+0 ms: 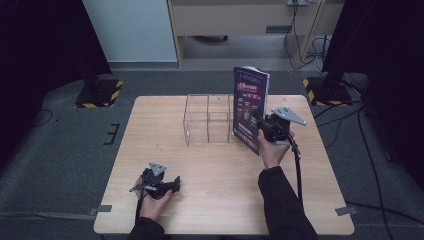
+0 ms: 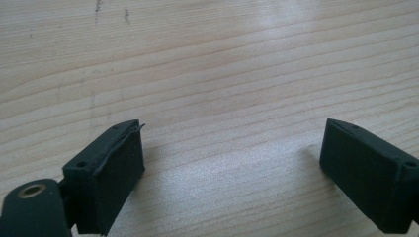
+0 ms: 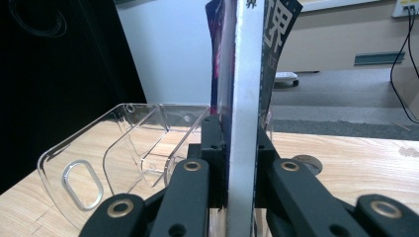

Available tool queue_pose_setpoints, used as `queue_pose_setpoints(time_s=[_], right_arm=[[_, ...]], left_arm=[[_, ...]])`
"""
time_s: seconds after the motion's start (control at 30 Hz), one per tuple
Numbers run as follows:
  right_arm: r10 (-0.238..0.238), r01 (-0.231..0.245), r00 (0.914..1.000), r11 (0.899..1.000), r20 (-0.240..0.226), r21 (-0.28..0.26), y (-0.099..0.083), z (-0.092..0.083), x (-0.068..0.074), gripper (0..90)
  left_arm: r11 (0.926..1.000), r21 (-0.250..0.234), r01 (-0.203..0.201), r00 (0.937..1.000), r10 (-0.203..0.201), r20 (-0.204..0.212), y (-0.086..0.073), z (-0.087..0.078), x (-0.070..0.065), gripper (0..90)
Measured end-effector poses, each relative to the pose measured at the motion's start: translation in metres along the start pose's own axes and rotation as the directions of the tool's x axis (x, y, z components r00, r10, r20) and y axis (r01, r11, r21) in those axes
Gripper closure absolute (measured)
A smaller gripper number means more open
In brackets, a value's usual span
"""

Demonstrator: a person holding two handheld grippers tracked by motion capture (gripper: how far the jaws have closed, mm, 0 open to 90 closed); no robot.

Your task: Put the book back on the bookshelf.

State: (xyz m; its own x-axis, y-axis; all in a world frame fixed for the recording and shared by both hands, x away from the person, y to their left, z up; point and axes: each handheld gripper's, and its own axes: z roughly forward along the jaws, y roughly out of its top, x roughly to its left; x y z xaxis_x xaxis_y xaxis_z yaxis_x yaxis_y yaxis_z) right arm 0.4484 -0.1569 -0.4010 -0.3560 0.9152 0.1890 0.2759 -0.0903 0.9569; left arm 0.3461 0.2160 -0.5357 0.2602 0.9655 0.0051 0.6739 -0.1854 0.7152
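Magazine first: from the high view we see a purple-covered glossy magazine point(image 1: 249, 110) held upright just right of the clear acrylic divided organiser point(image 1: 208, 119), its lower edge near the organiser's right wall; whether the two touch we cannot tell. Our right tongs point(image 1: 261, 125) are clamped on the magazine's near edge, with the right hand point(image 1: 272, 150) behind them. Well in front of the organiser and to its left, our left tongs point(image 1: 175, 184) lie low over the pale wooden counter point(image 1: 215, 175) in the left hand point(image 1: 150, 200), nothing between their jaws.

From the left gripper view, the left tongs point(image 2: 232, 163) stand wide open, both black pads apart over bare counter point(image 2: 222, 74) grain, holding nothing.

From the right gripper view, the right tongs point(image 3: 240, 163) are closed tight on the magazine's pale spine point(image 3: 245, 98), which rises vertically between the two jaws. The clear organiser point(image 3: 123, 148) sits to the left of the magazine and beyond the jaws, its curved wall with an oval cut-out nearest us, standing on the counter point(image 3: 346, 153).
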Motion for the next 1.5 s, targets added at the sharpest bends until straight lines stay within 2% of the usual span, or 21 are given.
queue_pose_setpoints(time_s=[0.3,0.4,0.6,1.07,1.3,1.5], right_arm=[[-0.014,0.014,0.9999,1.0,0.009,0.024,-0.008,0.008,0.004,82.8],[-0.009,0.009,1.0,1.0,0.002,0.023,-0.009,0.008,0.004,82.8],[-0.03,0.03,0.9995,0.999,-0.011,0.033,-0.011,0.005,0.004,82.5],[-0.077,0.084,0.9948,0.99,-0.066,0.112,-0.018,-0.015,0.001,80.8],[-0.086,0.099,0.9919,0.984,-0.094,0.147,-0.022,-0.025,-0.002,80.2],[-0.078,0.095,0.9909,0.984,-0.11,0.152,-0.023,-0.035,-0.004,80.4]], left_arm=[[1.0,0.001,0.0,1.0,0.0,0.0,0.0,0.0,0.0,8.7],[1.0,0.0,0.0,1.0,0.0,0.001,0.0,0.0,0.0,8.7],[1.0,0.001,0.0,1.0,0.0,0.001,0.0,0.0,0.0,8.6],[1.0,0.001,-0.001,1.0,0.001,0.0,0.0,0.0,0.0,8.5],[1.0,0.001,0.0,1.0,0.0,0.0,0.0,0.0,0.0,8.4],[1.0,0.0,0.001,1.0,-0.001,0.0,0.0,0.0,0.0,8.4]])
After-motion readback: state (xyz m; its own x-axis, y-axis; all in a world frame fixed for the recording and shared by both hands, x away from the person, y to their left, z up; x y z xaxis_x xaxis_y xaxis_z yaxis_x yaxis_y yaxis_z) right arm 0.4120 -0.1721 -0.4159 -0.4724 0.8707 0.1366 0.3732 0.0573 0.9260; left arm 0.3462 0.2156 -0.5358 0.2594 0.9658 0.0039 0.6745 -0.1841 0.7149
